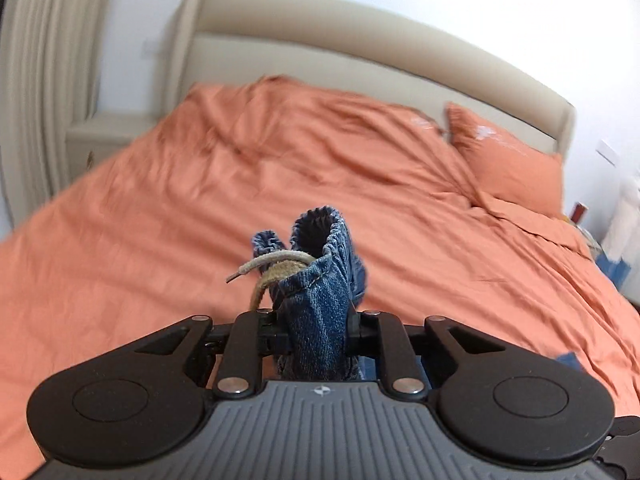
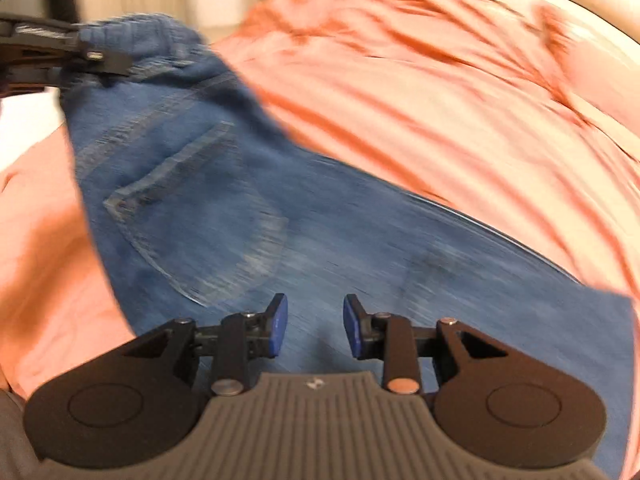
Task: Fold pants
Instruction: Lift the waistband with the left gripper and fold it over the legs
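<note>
The blue denim pants (image 1: 324,264) bunch up between the pads of my left gripper (image 1: 316,320), which is shut on the elastic waistband. A beige drawstring (image 1: 276,258) sticks out to the left of the grip. In the right wrist view the pants (image 2: 224,200) hang from the left gripper (image 2: 96,56) at the upper left and slope down across the bed, back pocket (image 2: 192,208) showing. My right gripper (image 2: 315,320) hovers over the denim with its blue pads (image 2: 280,324) apart and no cloth between them.
An orange sheet covers the bed (image 1: 200,184), with an orange pillow (image 1: 508,164) at the right against a beige headboard (image 1: 360,40). A beige nightstand (image 1: 100,136) stands left of the bed. Small items sit at the far right.
</note>
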### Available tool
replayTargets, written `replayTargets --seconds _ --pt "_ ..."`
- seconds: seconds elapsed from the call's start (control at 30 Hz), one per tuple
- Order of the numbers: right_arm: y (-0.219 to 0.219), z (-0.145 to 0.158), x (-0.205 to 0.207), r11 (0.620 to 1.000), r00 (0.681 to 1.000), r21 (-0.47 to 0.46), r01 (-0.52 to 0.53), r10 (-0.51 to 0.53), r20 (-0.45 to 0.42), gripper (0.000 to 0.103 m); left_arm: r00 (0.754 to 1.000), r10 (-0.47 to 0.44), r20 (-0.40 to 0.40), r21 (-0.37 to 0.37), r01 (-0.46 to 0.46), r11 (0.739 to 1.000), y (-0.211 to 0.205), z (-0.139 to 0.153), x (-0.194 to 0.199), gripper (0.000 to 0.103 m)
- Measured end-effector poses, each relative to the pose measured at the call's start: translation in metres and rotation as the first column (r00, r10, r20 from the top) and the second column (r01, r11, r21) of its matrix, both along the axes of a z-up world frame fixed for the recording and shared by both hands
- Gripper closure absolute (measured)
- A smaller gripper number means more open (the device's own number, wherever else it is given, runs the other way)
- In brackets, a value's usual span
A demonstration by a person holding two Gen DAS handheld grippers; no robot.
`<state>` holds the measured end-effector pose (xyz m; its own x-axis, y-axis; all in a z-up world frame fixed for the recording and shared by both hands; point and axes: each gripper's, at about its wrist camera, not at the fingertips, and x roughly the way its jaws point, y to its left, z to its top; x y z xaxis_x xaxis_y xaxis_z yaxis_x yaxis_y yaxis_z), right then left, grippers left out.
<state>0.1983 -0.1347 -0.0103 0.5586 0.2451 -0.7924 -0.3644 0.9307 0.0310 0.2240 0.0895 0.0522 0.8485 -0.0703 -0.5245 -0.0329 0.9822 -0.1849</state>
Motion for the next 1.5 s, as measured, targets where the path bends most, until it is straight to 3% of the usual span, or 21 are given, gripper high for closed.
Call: replayTargets --seconds 0.13,0.27,0.47,0.7,0.77,0.8,0.87,0.97,1.07,1.13,1.2,1.37,1.43,1.5 --pt "-0.078 0.001 -0.022 0.983 0.986 0.074 0.167 -0.165 -0.038 0.075 0.995 -0.080 0.052 0.113 0.074 0.991 -0.069 0.020 -0.004 0.083" --pt "-0.128 -0.008 -0.042 0.949 0.962 0.163 0.271 -0.263 -0.068 0.075 0.984 -0.170 0.054 0.193 0.157 0.969 -0.143 0.023 -0.003 0.083" --pt "-0.175 -0.027 -0.049 0.904 0.938 0.250 0.346 -0.327 -0.118 0.075 0.953 -0.301 -0.030 0.282 0.297 0.912 -0.243 -0.025 -0.001 0.083" --pt "-0.215 -0.027 -0.051 0.865 0.906 0.270 0.423 -0.415 -0.087 0.075 0.889 -0.402 -0.222 0.247 0.449 0.858 -0.298 -0.104 -0.012 0.082" --pt "-0.222 -0.029 -0.049 0.856 0.900 0.280 0.434 -0.424 -0.100 0.075 0.857 -0.432 -0.282 0.173 0.489 0.855 -0.296 -0.115 -0.009 0.078" --pt "-0.226 -0.030 -0.050 0.852 0.897 0.284 0.441 -0.429 -0.106 0.075 0.842 -0.441 -0.310 0.135 0.498 0.857 -0.295 -0.119 -0.005 0.076" --pt "-0.230 -0.031 -0.048 0.846 0.894 0.291 0.447 -0.434 -0.114 0.075 0.815 -0.475 -0.333 0.057 0.520 0.853 -0.290 -0.122 -0.003 0.062" --pt "-0.234 -0.026 -0.049 0.845 0.895 0.300 0.444 -0.435 -0.099 0.075 0.762 -0.542 -0.353 -0.069 0.557 0.828 -0.281 -0.119 0.000 0.046" --pt "-0.237 -0.023 -0.048 0.839 0.896 0.322 0.438 -0.437 -0.082 0.075 0.737 -0.598 -0.315 -0.098 0.601 0.793 -0.273 -0.103 -0.005 0.040" --pt "-0.237 -0.020 -0.048 0.831 0.900 0.357 0.427 -0.430 -0.074 0.073 0.739 -0.609 -0.287 -0.077 0.616 0.784 -0.263 -0.090 -0.008 0.038" --pt "-0.235 -0.017 -0.045 0.823 0.909 0.404 0.400 -0.411 -0.062 0.073 0.765 -0.595 -0.247 -0.042 0.605 0.795 -0.249 -0.079 -0.007 0.038" --pt "-0.216 -0.010 -0.021 0.787 0.930 0.518 0.336 -0.364 -0.050 0.072 0.880 -0.442 -0.174 -0.006 0.448 0.894 -0.200 -0.077 0.011 0.037" --pt "-0.205 -0.011 -0.007 0.785 0.935 0.529 0.323 -0.351 -0.050 0.071 0.915 -0.374 -0.151 0.026 0.382 0.924 -0.181 -0.083 0.016 0.037" --pt "-0.197 -0.018 0.007 0.775 0.934 0.537 0.333 -0.351 -0.072 0.067 0.935 -0.326 -0.138 0.040 0.334 0.942 -0.168 -0.086 0.025 0.037"
